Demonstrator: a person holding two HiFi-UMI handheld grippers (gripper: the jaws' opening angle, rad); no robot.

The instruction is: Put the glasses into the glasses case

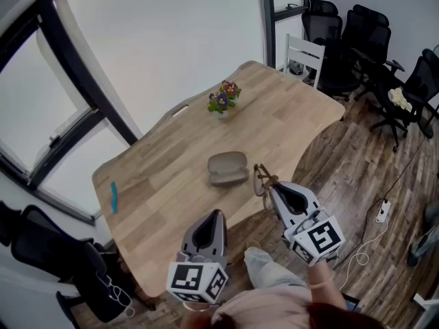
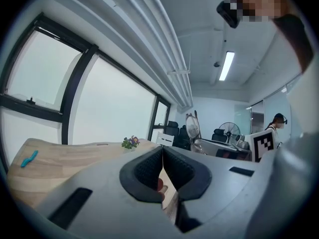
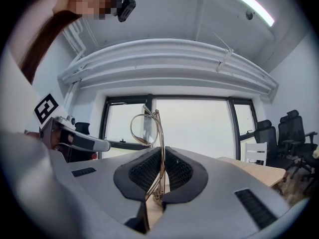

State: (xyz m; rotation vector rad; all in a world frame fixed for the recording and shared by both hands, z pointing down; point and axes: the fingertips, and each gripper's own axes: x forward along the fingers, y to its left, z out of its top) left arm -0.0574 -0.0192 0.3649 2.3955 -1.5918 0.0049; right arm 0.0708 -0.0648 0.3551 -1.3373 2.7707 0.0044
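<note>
While my right gripper point(image 1: 274, 188) is pinching the glasses point(image 1: 261, 178) by their thin metal frame, I am holding them over the near edge of the table point(image 1: 164, 184), just beside the case point(image 1: 228, 168) but apart from it. In the right gripper view the jaws are pressing flat on the frame, with a lens point(image 3: 144, 127) standing clear above them; gripping there is probably sparing the glass. The case is lying on the table, apparently shut, between the glasses and the flowers point(image 1: 223, 97). My left gripper point(image 1: 213, 218) is hovering at the table edge with its jaws pressed together on nothing, seemingly standing by to open the case. Judging from this, the glasses are not going in yet: the case is needing opening first.
</note>
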